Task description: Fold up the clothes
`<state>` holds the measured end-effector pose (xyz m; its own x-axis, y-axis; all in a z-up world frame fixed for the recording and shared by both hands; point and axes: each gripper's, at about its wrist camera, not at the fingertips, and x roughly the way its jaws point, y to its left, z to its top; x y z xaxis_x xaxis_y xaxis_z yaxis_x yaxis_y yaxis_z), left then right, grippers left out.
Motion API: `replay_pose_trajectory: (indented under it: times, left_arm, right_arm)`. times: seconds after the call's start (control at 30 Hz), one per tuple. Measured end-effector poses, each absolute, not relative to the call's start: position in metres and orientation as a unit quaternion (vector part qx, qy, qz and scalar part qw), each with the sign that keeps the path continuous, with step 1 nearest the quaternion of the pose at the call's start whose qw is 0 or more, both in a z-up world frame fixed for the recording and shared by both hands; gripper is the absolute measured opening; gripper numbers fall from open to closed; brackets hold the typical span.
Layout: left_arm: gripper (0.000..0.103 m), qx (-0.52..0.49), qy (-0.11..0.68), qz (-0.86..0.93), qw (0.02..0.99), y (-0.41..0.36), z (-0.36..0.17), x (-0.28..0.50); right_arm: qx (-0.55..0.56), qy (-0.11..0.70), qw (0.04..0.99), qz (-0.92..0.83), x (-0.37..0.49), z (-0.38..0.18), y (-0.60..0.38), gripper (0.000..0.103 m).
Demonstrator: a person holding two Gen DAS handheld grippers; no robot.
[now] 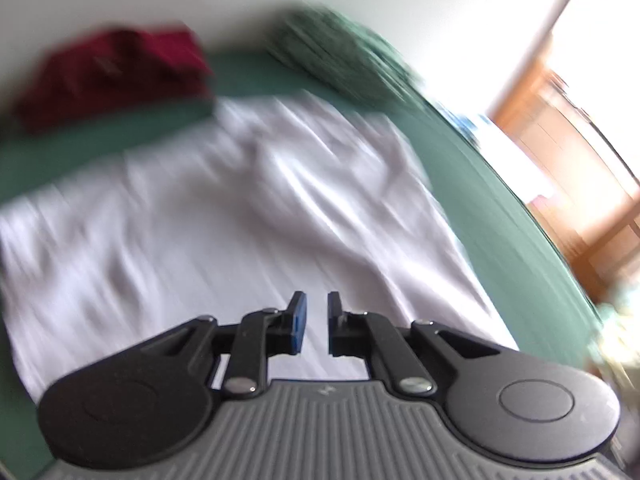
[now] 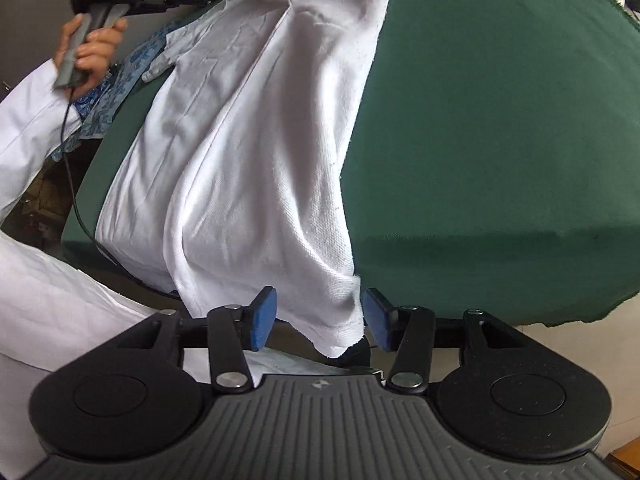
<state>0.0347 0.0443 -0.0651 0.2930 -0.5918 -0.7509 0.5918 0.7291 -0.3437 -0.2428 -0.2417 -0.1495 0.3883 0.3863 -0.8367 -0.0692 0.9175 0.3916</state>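
Right gripper (image 2: pixel 318 318), jaws wide around the white shirt (image 2: pixel 248 152) hem corner; pinch deep before lifting.

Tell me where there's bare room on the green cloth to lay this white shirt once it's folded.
The widest bare patch of green cloth lies right of the white shirt, running to the table's far edge. A narrower strip sits between the shirt's top and the red garment. The far corner is crowded by the red garment and a green patterned bundle.
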Motion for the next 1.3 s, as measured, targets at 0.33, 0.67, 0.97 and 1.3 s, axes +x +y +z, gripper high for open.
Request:
replay_pose_trajectory:
  times: [0.33, 0.67, 0.97, 1.3]
  left_arm:
    - [0.06, 0.007, 0.527, -0.41, 0.744, 0.022, -0.103, -0.174]
    - [0.05, 0.003, 0.531, -0.317, 0.786, -0.021, -0.143, -0.226]
    - [0.0, -0.068, 0.509, -0.333, 0.791, -0.027, -0.135, -0.249]
    - [0.0, -0.061, 0.533, -0.294, 0.791, 0.011, -0.156, -0.216]
  right_arm:
    - [0.108, 0.561, 0.788, 0.231, -0.28, -0.135, -0.256, 0.004]
    - [0.101, 0.515, 0.823, 0.218, -0.297, -0.144, -0.278, 0.003]
    - [0.088, 0.498, 0.843, 0.183, -0.292, -0.14, -0.278, 0.003]
    - [0.152, 0.501, 0.84, 0.141, -0.279, -0.145, -0.282, 0.045]
